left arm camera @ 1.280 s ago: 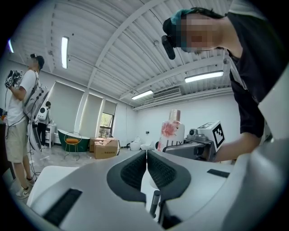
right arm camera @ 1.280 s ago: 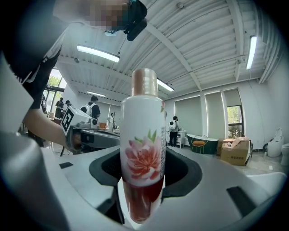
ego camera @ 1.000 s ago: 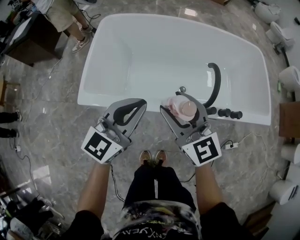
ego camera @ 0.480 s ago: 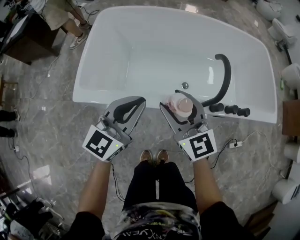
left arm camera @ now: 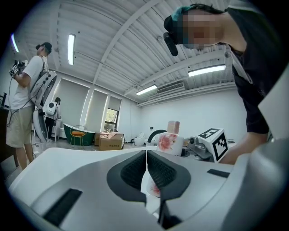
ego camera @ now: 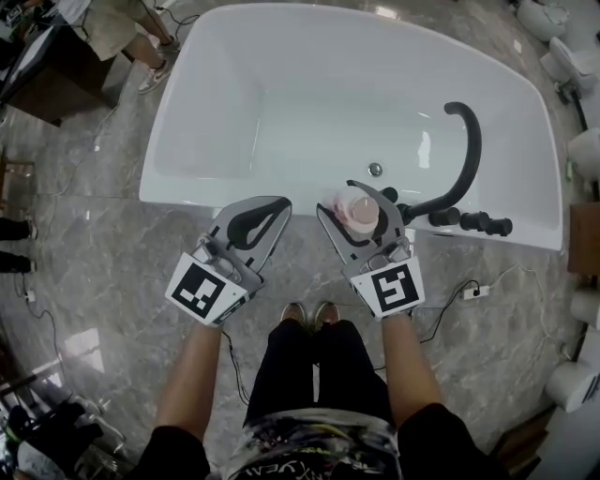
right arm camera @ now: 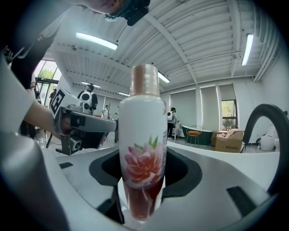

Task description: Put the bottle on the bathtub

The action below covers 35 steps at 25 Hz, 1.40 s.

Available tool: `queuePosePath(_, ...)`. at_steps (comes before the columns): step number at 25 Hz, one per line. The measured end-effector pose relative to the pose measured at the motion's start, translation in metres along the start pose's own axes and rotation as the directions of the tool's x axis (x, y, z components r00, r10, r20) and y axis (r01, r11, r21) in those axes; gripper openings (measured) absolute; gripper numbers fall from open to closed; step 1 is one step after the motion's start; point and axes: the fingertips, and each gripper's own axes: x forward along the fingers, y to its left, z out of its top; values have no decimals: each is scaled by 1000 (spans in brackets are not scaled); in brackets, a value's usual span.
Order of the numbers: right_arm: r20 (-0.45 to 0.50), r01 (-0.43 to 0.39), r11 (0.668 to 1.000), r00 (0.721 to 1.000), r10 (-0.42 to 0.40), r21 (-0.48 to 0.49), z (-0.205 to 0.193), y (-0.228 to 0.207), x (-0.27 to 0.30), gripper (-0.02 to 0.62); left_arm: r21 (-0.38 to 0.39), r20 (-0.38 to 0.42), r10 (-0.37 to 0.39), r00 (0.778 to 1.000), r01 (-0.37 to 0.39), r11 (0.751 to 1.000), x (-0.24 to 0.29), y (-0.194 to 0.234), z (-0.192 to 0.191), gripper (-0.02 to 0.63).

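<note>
Bottle (ego camera: 363,214) in the right gripper (ego camera: 356,202): it is white with a pink flower print and a tan cap, and it stands upright. In the right gripper view the fingers (right arm camera: 180,173) press on its lower part from both sides, with the cap rising well above them. In the head view it sits at the centre of the frame, over the near rim of the white bathtub (ego camera: 216,84) and just left of the base of the curved black faucet (ego camera: 469,150). Whether its bottom touches the rim cannot be told.

The left gripper (ego camera: 267,204) is to the left of the right one, near but apart from it, over the grey marble floor (ego camera: 94,262) just below the tub's near edge. In the left gripper view its dark ribbed pads meet along a centre line with nothing gripped between them, and the bottle shows beyond them with the right gripper's marker cube (left arm camera: 216,140) beside it.

Black knobs (ego camera: 473,222) sit on the rim right of the faucet base. A drain (ego camera: 375,170) shows inside the tub. Another person (ego camera: 122,28) stands at the upper left of the frame.
</note>
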Motion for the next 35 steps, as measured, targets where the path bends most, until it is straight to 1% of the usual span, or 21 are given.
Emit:
queuePosePath(8,-17,4,1000,1000,-4,-16,-35,0,11,229,-1,-2,5,1000,-5,1000,1,5,-22,23)
queuePosePath(12,-17,12,1000,1000,-12,-9,-51,-2,16,229,-4,-6,2,1000,-3,1000,3,5,-34,23)
queuePosePath(16,-47,26,999,999,-26,19,-66,-3,20,229,-2,-9,1,1000,-1,1000,4,5,-44,23)
queuePosePath(20,-18,31,1000,999,-31,3,-75,-6,28,229,-1,-9,3,1000,-3,1000,5,7,-52,23)
queuePosePath(27,-22,31,1000,999,-31,2,-93,-6,32,229,-9,-13,6,1000,-6,1000,7,5,-65,23)
queuePosePath(35,1,31,999,1000,-31,7,-94,-6,36,229,-19,-21,11,1000,-11,1000,5,5,-70,23)
